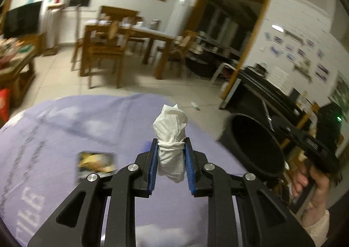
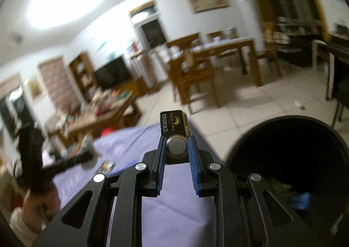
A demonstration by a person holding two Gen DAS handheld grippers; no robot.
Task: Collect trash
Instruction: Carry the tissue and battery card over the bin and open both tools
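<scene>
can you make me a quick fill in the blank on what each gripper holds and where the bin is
1. The left gripper is shut on a crumpled ____ tissue.
2. The right gripper is shut on a battery pack printed ____.
3. The bin beside the right gripper is ____ in colour.
4. The cloth under both grippers is ____.

Missing words: white; CR2032; black; purple

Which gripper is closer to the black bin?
Right. The right gripper, holding a battery pack, sits just beside the bin. The left gripper, holding a white wad, is further off, over the purple cloth.
</scene>
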